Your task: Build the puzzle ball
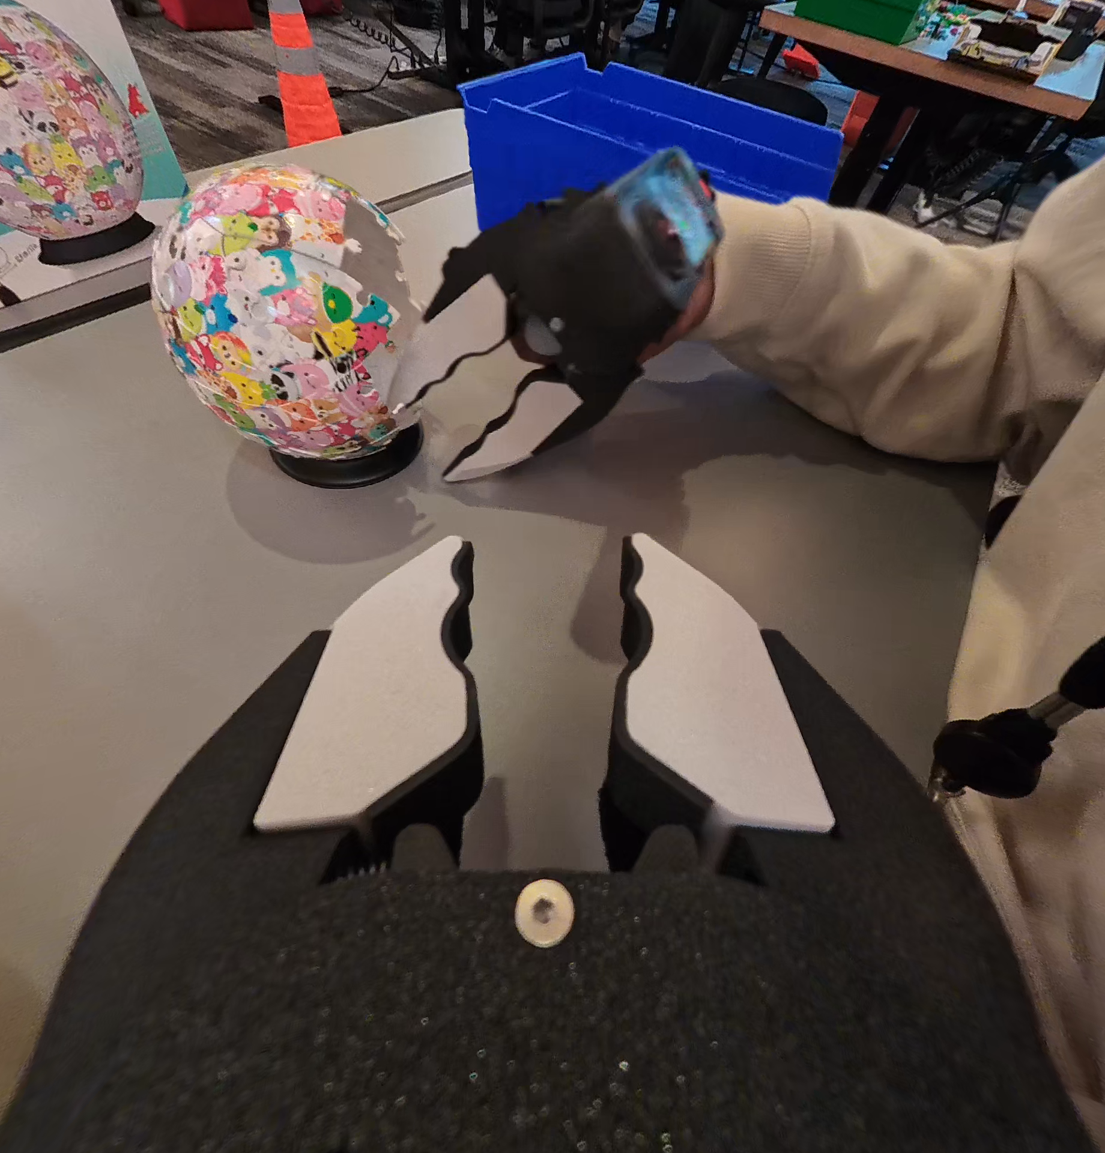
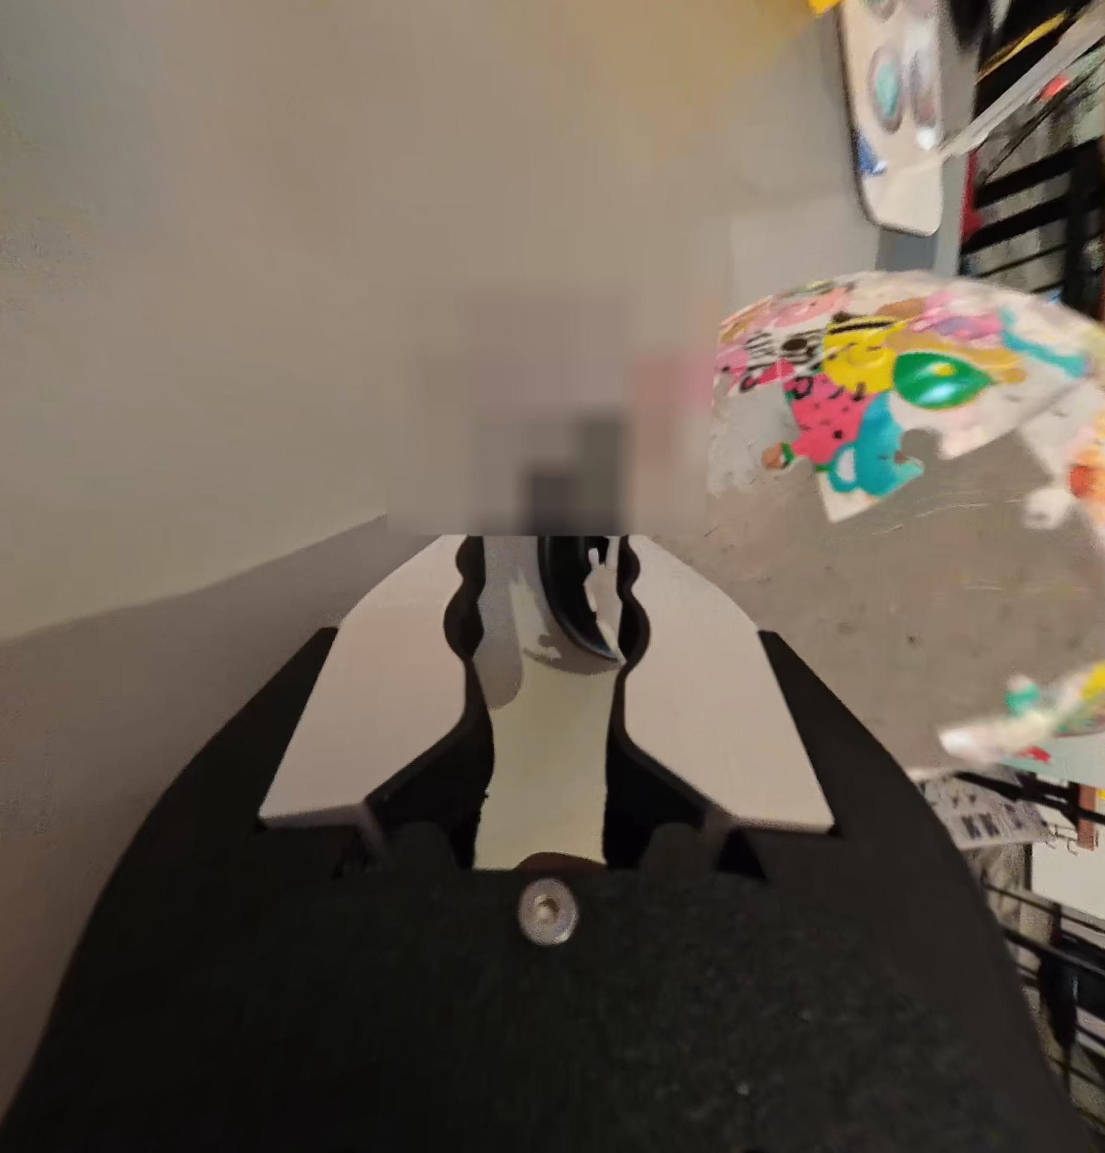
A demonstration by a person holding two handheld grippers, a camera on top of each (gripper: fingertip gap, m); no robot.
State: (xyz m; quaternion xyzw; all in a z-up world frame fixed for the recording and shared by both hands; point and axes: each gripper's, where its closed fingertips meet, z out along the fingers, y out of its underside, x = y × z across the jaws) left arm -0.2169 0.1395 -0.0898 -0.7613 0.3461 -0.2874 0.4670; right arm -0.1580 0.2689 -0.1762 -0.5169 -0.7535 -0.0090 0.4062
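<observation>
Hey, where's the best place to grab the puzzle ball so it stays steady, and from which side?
Probably by the finished colourful shell of the puzzle ball, coming from the left, opposite the jagged opening facing the right gripper. The open edge looks thin and loose; the closed side is smooth. It sits on a black stand.

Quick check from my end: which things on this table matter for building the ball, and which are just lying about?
For the job:
puzzle ball, part built, open on one side
black stand under it
box picture for reference
right gripper
left gripper

Just lying about:
blue bin
orange cone
</observation>
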